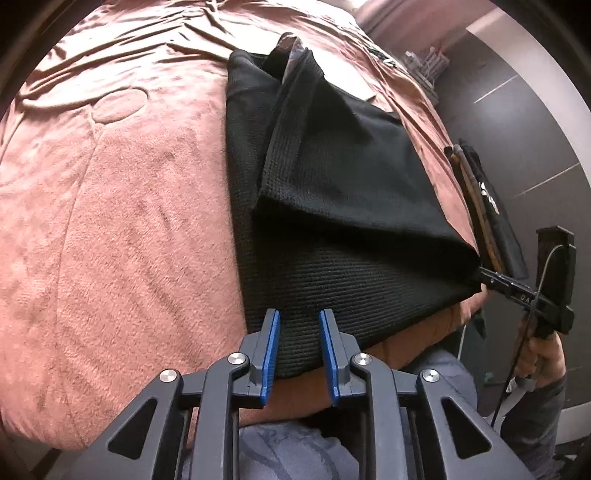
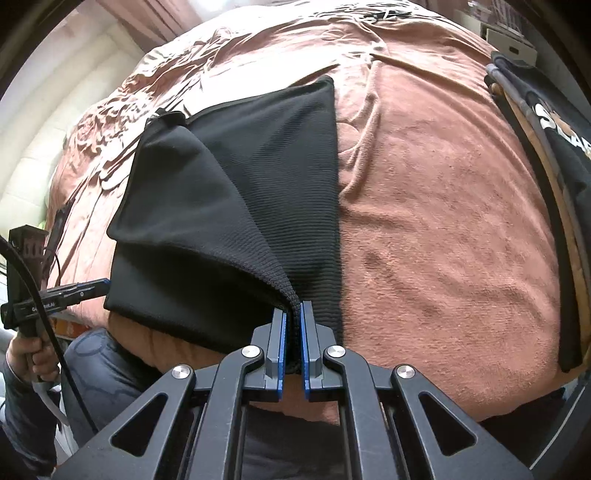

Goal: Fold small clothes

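Right wrist: my right hand-held gripper [image 2: 294,314] pinches the black cloth's [image 2: 229,192] corner; left hand-held gripper [image 1: 298,325] straddles its edge, unclamped.

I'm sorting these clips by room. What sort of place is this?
Most likely a bedroom: a wide bed under a rumpled pinkish plush blanket, a black garment spread on it for folding, and a curtain at the far end.

Matt cloth on a plush bed, hard plastic tools

The black garment [image 2: 229,192] is ribbed knit, dull; the pink bedspread [image 1: 122,229] is napped and fuzzy, satiny and creased farther off. The right gripper [image 2: 294,325] has matt dark plastic arms, blue rubbery pads, shiny metal rivets.
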